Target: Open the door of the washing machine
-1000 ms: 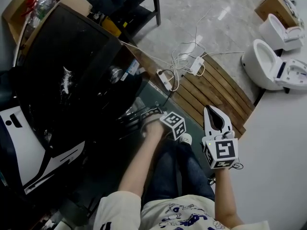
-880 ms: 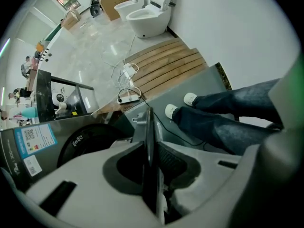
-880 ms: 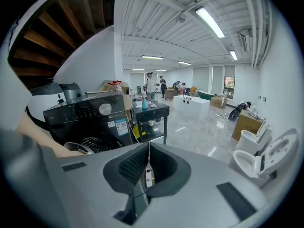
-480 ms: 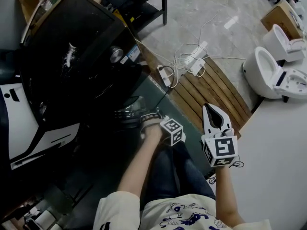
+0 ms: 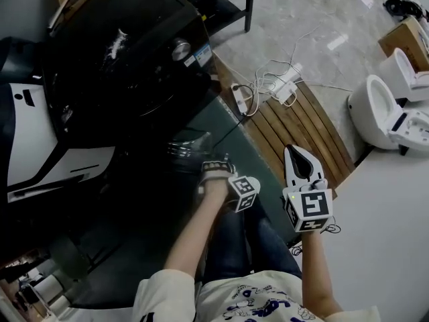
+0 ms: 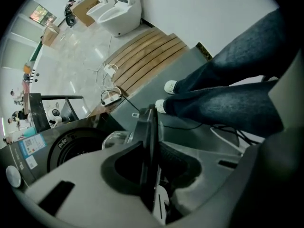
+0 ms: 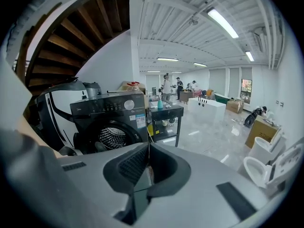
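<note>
**Door swung open, left gripper clamped on its edge**

Your left gripper (image 5: 214,168) points steeply down and is closed on the free edge of the door (image 6: 144,127). In the left gripper view the thin dark rim runs straight up between the two jaws, and both of them press against it. They stand only as far apart as the rim is thick. The door's glass bowl (image 6: 110,139) shows just to the left of the jaws.

The door stands well away from the front of the washing machine (image 5: 127,52). In the right gripper view the round opening is uncovered and you can see the metal drum (image 7: 112,137) inside.

Your right gripper (image 5: 295,154) is out to the right of the left one and touches nothing. It hangs above the edge of the slatted wooden board (image 5: 301,129) and faces the front of the machine. Its jaw tips meet and there is nothing between them.

Your jeans (image 6: 228,87) and shoes (image 6: 171,86) show close behind the door's edge in the left gripper view. A power strip (image 5: 239,99) with loose white cables lies on the floor between the machine and the wooden board. Two toilets (image 5: 379,116) stand beyond the board, well apart from the machine.
</note>
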A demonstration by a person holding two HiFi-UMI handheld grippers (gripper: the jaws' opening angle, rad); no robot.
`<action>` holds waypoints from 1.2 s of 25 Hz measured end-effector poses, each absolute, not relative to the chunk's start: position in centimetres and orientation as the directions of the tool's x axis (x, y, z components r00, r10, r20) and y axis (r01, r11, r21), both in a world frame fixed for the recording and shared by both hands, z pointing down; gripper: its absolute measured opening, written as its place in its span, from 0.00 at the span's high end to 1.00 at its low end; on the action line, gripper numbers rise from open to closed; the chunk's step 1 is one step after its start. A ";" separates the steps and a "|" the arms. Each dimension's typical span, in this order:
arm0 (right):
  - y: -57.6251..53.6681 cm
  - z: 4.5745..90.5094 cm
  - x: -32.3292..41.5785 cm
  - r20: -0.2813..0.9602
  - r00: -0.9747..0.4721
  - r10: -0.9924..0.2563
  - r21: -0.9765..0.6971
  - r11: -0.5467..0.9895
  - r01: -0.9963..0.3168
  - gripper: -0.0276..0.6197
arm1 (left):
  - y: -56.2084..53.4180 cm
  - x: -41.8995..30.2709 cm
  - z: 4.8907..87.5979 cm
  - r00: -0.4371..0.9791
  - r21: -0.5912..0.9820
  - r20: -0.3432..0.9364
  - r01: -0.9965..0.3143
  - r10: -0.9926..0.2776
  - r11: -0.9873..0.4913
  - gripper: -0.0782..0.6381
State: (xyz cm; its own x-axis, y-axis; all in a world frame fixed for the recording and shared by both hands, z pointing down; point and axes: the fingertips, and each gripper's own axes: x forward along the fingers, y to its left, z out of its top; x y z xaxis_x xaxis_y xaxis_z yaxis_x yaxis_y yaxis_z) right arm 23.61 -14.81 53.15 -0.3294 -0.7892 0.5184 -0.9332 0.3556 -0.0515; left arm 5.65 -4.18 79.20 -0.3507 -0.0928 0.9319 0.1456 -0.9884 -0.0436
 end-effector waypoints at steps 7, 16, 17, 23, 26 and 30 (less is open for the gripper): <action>-13.3 53.6 21.5 0.523 -0.348 -0.778 -0.058 0.374 -0.925 0.93 | -0.7 4.6 79.2 -0.347 -0.047 0.930 0.224 -0.124 -0.973 0.76; -10.4 53.5 18.2 0.523 -0.341 -0.782 -0.065 0.362 -0.930 0.93 | 4.1 2.6 79.3 -0.335 -0.039 0.930 0.327 -0.154 -0.944 0.76; -9.9 53.6 17.8 0.525 -0.340 -0.780 -0.065 0.362 -0.930 0.93 | 4.7 2.3 79.3 -0.334 -0.038 0.929 0.337 -0.157 -0.941 0.76; -7.4 53.9 16.2 0.535 -0.339 -0.774 -0.065 0.362 -0.930 0.93 | 7.8 0.4 79.2 -0.327 -0.034 0.928 0.407 -0.180 -0.913 0.76; -6.3 54.0 15.5 0.533 -0.339 -0.775 -0.066 0.361 -0.930 0.93 | 9.4 -0.6 79.3 -0.324 -0.032 0.926 0.440 -0.192 -0.898 0.76; -4.8 54.2 14.7 0.533 -0.341 -0.774 -0.071 0.361 -0.930 0.93 | 11.2 -2.0 79.3 -0.321 -0.028 0.925 0.477 -0.204 -0.878 0.76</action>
State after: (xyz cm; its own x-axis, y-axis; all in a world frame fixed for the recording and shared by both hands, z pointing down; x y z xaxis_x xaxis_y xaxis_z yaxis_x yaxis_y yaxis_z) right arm 14.73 -4.81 54.17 -0.3411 -0.7740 0.5335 -0.9299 0.3609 -0.0710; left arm -1.98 11.22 79.32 -0.3214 -0.2039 0.9247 0.4772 -0.8783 -0.0278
